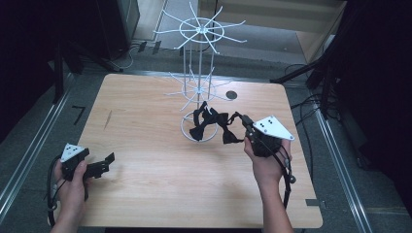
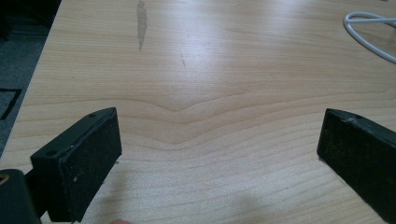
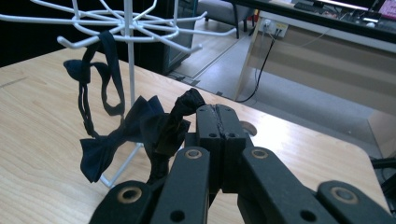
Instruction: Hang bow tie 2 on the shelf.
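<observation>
- The right gripper [image 1: 243,122] is sitting right of centre in the high view, its jaws pressed fully together on the strap of a black fabric bow tie [image 1: 228,132].
- In the right gripper view the closed jaws are rising from the bottom centre, with a bunched fold of that strap [image 3: 187,103] bulging out just left of their tips.
- The right hand [image 1: 265,162] is wrapping the gripper body from below, the forearm coming up from the lower right edge and the grey plate facing up.
- The held bow tie is hanging just right of the white wire rack [image 1: 198,73], near its round base ring.
- A second dark bow tie [image 3: 116,135] is dangling by its loop from a lower rack hook, in the left half of the right gripper view.
- The left gripper [image 2: 219,149] is resting low over the light wooden table [image 1: 145,170] at the lower left of the high view, jaws spread wide with nothing between them.
- The left hand [image 1: 73,187] is gripping it from behind, with the jaws pointing toward the right of the high view.
</observation>
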Available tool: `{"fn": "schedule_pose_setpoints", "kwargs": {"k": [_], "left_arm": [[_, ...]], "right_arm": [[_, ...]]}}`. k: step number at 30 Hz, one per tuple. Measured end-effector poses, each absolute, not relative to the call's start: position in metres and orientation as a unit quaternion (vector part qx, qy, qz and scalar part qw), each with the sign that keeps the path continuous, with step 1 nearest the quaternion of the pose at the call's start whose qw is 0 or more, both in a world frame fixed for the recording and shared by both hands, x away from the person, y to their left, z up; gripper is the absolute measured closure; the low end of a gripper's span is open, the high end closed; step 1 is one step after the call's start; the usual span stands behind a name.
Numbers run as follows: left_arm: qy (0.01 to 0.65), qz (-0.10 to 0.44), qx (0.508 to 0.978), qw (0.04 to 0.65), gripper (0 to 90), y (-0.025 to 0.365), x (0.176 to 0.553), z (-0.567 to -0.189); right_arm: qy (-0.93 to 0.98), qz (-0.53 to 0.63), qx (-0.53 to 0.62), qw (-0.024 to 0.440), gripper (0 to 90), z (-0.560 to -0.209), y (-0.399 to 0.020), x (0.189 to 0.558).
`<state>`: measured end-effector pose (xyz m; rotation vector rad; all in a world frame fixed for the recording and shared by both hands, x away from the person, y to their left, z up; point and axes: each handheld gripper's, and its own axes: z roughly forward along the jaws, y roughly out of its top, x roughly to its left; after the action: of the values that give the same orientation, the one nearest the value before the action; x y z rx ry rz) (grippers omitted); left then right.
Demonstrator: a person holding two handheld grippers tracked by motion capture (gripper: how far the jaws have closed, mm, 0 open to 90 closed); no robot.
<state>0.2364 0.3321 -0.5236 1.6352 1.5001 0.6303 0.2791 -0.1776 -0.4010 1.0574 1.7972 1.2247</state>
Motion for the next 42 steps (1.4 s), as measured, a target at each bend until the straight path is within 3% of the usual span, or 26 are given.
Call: {"fn": "schedule_pose_setpoints", "kwargs": {"k": [22,42], "left_arm": [[0.593,0.249,0.649,0.406,0.1,0.333,0.236,-0.524],[0.595,0.249,0.648,0.406,0.2,0.334,0.236,-0.523]], "right_arm": [[0.697,0.481,0.374,0.379,90.0,-0.374,-0.166,0.293],[0.698,0.485,0.373,0.373,90.0,-0.369,-0.163,0.311]]}}
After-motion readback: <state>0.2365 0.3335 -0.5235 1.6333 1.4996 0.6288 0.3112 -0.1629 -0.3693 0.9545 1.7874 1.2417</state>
